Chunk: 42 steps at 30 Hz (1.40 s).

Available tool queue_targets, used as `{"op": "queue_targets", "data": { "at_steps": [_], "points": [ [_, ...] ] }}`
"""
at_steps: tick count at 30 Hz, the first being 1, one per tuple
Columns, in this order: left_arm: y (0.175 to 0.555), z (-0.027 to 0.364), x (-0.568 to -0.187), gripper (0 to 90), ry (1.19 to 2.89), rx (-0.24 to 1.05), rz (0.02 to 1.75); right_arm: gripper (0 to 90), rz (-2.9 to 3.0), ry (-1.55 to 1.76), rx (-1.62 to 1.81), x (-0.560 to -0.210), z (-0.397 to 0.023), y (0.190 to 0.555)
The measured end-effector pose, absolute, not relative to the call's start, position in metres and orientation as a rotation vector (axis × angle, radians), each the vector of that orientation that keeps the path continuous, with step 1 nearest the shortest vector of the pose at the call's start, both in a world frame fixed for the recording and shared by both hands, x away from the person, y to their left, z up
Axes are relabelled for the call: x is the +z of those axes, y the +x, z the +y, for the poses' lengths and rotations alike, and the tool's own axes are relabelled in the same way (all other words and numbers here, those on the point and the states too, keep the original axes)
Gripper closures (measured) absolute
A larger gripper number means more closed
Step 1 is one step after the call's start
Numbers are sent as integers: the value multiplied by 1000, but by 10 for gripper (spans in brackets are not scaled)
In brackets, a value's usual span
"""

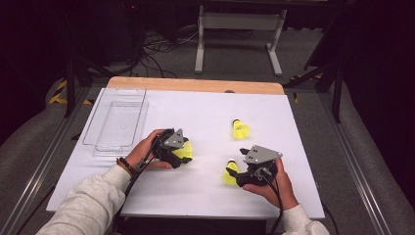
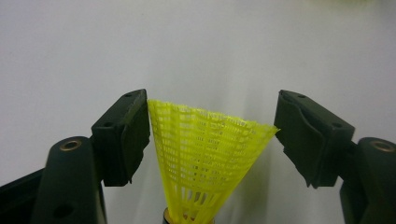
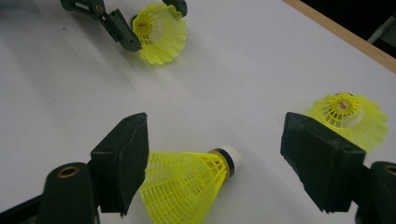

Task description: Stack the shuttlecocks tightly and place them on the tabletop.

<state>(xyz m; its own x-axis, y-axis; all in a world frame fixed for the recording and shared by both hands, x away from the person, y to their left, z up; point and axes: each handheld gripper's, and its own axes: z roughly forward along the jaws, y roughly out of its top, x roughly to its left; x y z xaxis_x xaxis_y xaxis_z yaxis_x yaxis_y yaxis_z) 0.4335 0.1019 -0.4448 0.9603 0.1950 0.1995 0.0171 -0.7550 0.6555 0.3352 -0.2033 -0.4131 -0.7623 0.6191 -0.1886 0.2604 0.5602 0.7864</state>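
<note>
Three yellow mesh shuttlecocks lie on the white table (image 1: 210,193). My left gripper (image 1: 183,153) (image 2: 212,99) stands around the first shuttlecock (image 1: 188,150) (image 2: 205,158). That shuttlecock's skirt rim just touches both jaws and looks unsqueezed, with the cork toward the camera. The second shuttlecock (image 1: 229,177) (image 3: 187,182) lies on its side between the wide-open jaws of my right gripper (image 1: 235,171) (image 3: 215,119). Its skirt rests against the left jaw and stays well clear of the right one. Beyond the right jaw the third shuttlecock (image 1: 240,130) (image 3: 348,114) lies free.
A clear plastic tray (image 1: 117,122) sits at the table's far left. A wooden edge (image 1: 195,84) runs along the far side. In the right gripper view, the left gripper (image 3: 156,23) and its shuttlecock (image 3: 161,35) appear at the top left.
</note>
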Motion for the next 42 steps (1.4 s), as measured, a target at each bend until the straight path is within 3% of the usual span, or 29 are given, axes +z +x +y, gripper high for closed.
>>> {"op": "queue_targets", "data": {
  "at_steps": [16,23,30,35,42],
  "points": [
    [433,107,-440,199,2323,316,175,253,2335,706,1074,-413,-206,335],
    [437,108,-443,215,2317,339,249,254,2336,711,1068,-414,-206,335],
    [449,106,-457,189,2347,268,386,254,2346,703,1066,-415,-205,335],
    [451,104,-461,231,2365,228,395,254,2353,704,1064,-416,-205,335],
    [442,102,-458,333,2397,185,256,254,2355,699,1064,-416,-205,335]
  ]
}}
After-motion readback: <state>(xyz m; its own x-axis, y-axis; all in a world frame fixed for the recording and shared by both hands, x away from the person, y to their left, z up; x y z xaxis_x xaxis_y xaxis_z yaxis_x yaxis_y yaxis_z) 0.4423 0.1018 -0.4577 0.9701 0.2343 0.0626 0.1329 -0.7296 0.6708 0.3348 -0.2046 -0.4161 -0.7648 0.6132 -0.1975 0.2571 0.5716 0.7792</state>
